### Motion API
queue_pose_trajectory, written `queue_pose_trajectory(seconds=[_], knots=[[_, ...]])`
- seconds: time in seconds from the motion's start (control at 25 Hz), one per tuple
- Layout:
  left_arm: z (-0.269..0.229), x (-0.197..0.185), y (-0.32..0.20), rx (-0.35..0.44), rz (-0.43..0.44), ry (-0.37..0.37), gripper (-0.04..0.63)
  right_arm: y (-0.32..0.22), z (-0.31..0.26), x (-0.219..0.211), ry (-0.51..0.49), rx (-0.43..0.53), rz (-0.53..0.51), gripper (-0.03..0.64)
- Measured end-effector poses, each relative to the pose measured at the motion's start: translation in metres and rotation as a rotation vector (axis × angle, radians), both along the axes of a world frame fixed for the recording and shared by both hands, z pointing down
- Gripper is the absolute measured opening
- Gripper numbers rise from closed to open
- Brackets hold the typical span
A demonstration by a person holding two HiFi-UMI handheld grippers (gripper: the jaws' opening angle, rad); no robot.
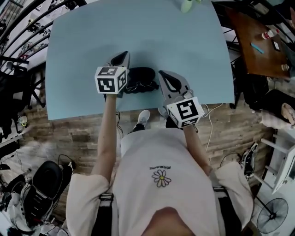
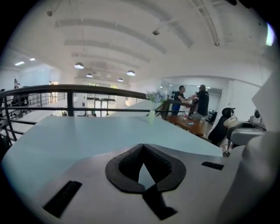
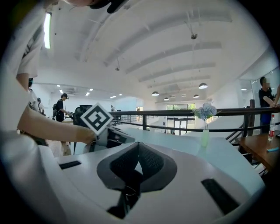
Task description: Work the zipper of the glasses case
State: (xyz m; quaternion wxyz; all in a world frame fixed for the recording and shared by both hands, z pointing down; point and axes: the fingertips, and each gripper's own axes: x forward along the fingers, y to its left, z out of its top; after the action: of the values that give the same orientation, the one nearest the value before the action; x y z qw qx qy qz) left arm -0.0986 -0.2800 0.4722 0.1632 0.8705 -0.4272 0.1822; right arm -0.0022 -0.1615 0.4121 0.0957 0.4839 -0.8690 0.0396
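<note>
**Head view: two closed grippers flank the glasses case on the blue table**

The black glasses case (image 1: pixel 142 78) lies on the light blue table (image 1: pixel 83 55), near the table's 6 o'clock edge and straight ahead of the person. The left gripper (image 1: pixel 125 56) sits at the case's 9 o'clock, and its marker cube (image 1: pixel 110 79) overlaps the case's left end in the picture. Whether the two touch cannot be told. The right gripper (image 1: pixel 162 73) sits at the case's 3 o'clock, just beside it, with its jaws pointing toward 11 o'clock.

In the left gripper view, the jaws meet at their tips with nothing between them, and only a small gap behind the tips shows the tabletop. In the right gripper view, the jaws are also pressed together at the tips and hold nothing there. The left gripper's cube appears in that view at 10 o'clock.

A pale green vase (image 1: pixel 186 5) with flowers stands at the table's 12 o'clock edge. A brown table (image 1: pixel 258 55) with small items on it stands at 2 o'clock, well apart from the blue one. The floor below is wood plank.
</note>
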Motion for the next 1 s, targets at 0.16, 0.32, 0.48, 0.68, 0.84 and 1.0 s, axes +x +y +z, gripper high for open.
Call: queue_pose_trajectory(seconds=[0.16,0.32,0.48,0.68,0.84,1.0], knots=[[0.049,0.012,0.003,-0.179,0.149,-0.085,0.014,0.015,0.036,-0.025,0.041,-0.092,-0.098,0.008],[0.078,0.013,0.004,-0.285,0.199,-0.165,0.014,0.029,0.07,-0.041,0.074,-0.182,-0.178,0.008],[0.087,0.01,0.0,-0.312,0.198,-0.173,0.014,0.041,0.102,-0.052,0.116,-0.265,-0.233,0.008],[0.104,0.01,0.0,-0.414,0.218,-0.15,0.014,0.045,0.125,-0.06,0.147,-0.322,-0.26,0.008],[0.114,0.011,0.009,-0.445,0.262,-0.203,0.014,0.04,0.123,-0.06,0.149,-0.315,-0.242,0.008],[0.117,0.011,0.014,-0.446,0.268,-0.203,0.014,0.041,0.137,-0.061,0.199,-0.353,-0.253,0.008]])
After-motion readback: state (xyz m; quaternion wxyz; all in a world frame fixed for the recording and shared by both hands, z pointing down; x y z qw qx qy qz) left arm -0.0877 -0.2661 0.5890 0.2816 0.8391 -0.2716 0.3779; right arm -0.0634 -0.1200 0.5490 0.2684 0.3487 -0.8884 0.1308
